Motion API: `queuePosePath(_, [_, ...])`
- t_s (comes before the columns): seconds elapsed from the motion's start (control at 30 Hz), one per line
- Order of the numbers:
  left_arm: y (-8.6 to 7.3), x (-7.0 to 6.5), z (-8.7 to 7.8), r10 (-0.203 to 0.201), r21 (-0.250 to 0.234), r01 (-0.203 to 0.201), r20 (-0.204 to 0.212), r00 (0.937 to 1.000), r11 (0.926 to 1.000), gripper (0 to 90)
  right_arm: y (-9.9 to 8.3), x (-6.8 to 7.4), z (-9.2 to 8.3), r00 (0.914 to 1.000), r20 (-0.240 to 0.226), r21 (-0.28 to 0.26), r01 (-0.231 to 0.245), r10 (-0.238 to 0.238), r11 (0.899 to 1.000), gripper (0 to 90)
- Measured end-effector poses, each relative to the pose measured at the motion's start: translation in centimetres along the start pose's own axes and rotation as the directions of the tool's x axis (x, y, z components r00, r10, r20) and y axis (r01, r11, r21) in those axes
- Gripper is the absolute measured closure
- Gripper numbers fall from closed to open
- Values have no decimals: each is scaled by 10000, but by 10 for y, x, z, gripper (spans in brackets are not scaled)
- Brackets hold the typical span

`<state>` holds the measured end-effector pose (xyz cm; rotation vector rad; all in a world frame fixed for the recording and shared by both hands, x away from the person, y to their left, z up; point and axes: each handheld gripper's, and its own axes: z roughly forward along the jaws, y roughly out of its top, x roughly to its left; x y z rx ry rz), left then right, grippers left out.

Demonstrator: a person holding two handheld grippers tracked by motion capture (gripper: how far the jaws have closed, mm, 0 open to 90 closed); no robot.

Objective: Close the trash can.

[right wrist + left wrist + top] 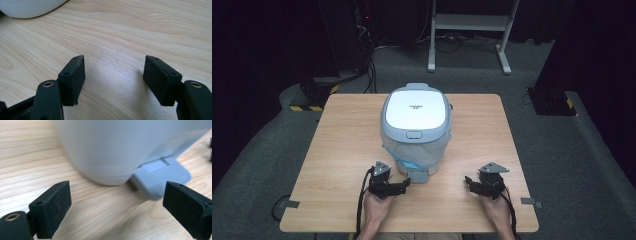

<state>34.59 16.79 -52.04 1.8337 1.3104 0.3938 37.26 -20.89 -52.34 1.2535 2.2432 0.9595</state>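
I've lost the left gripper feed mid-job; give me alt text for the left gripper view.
The left gripper points its two black jaws, open with nothing between them, at the rounded white plastic appliance standing on the light wooden table. A flat grey plastic tab juts from the appliance's base, just beyond the jaw at the picture's right.

It looked like a lab or test room rather than a home. A lone wooden surface [342, 145] stood on grey carpet [557, 150], ringed by dark stands with yellow-black hazard tape on their bases [309, 100]. Loose cables [367, 65] ran across the floor, and a white metal frame [469, 30] stood behind.
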Motion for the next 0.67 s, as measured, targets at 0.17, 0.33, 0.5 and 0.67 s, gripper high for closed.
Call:
queuePosePath(0.17, [2, 22, -2, 267, 536, -176, -1732, 9845, 9984, 128, 0, 0, 0, 10000, 4, 1, 10, -10, 10000, 339])
queuePosePath(0.33, [-2, 30, 0, 556, 662, -408, -2399, 9692, 9970, 141, 0, 0, 0, 9998, 168, 39, -103, 102, 9999, 300])
queuePosePath(0.5, [-2, 30, 0, 591, 660, -443, -2425, 9683, 9968, 140, -1, 2, -1, 9987, 387, 110, -332, 328, 9994, 247])
queuePosePath(0.67, [-2, 30, 0, 587, 659, -440, -2428, 9683, 9969, 141, -2, 3, -1, 9974, 549, 185, -471, 460, 9987, 187])
